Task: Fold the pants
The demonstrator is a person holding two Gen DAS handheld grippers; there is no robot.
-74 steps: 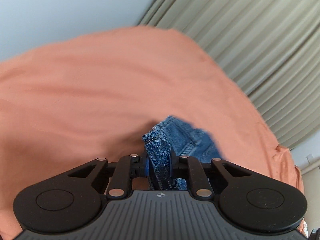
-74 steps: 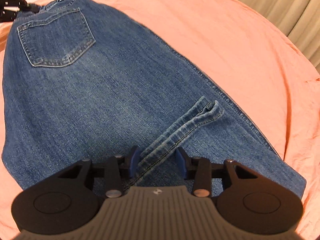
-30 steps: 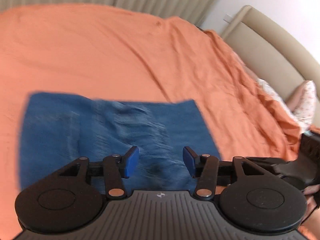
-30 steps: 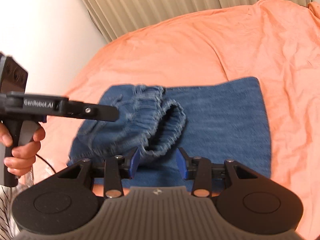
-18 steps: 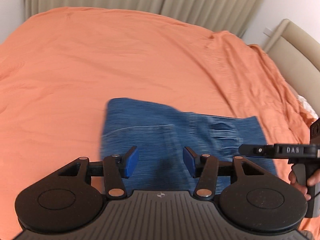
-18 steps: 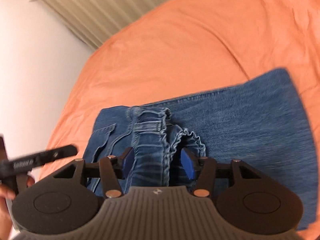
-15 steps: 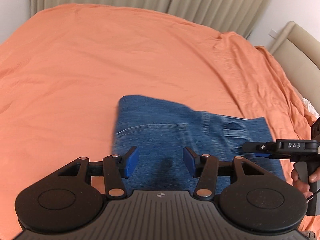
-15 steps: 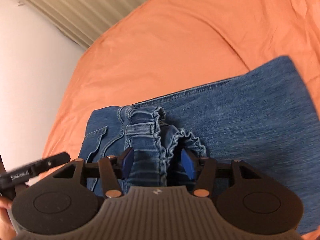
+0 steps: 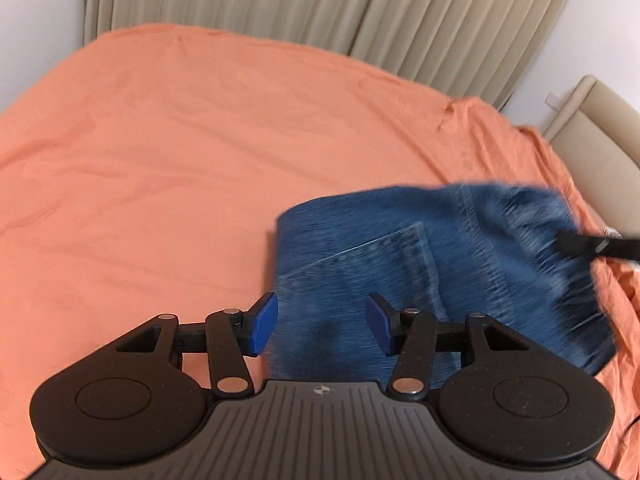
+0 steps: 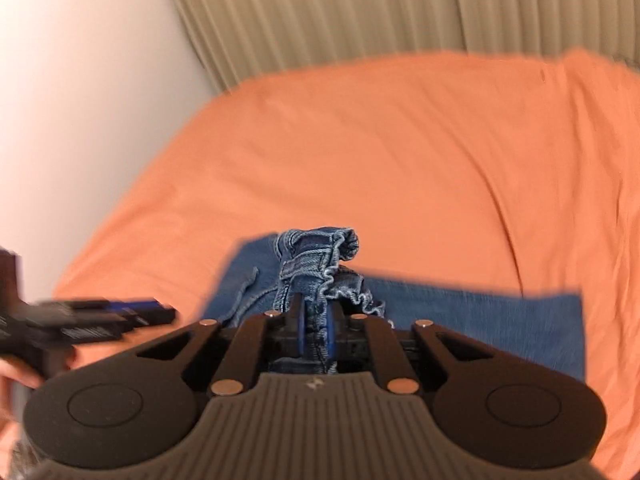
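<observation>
The blue denim pants (image 9: pixel 420 264) lie folded on the orange bed sheet (image 9: pixel 160 160). My left gripper (image 9: pixel 322 328) is open and empty, just above the near left part of the pants. My right gripper (image 10: pixel 314 332) is shut on the bunched elastic waistband (image 10: pixel 320 256) of the pants and lifts it off the folded denim (image 10: pixel 480 320). The right gripper's tip shows in the left wrist view (image 9: pixel 592 246) at the pants' far right edge. The left gripper shows blurred in the right wrist view (image 10: pixel 92 316) at the left.
Beige curtains (image 9: pixel 320 8) hang behind the bed. A beige headboard (image 9: pixel 592 120) stands at the right. A white wall (image 10: pixel 80 100) is at the left in the right wrist view. Orange sheet stretches wide to the left of and beyond the pants.
My right gripper has closed on the waistband and raised it. My left gripper stayed open and shifted left, so the pants now sit further right in its view.
</observation>
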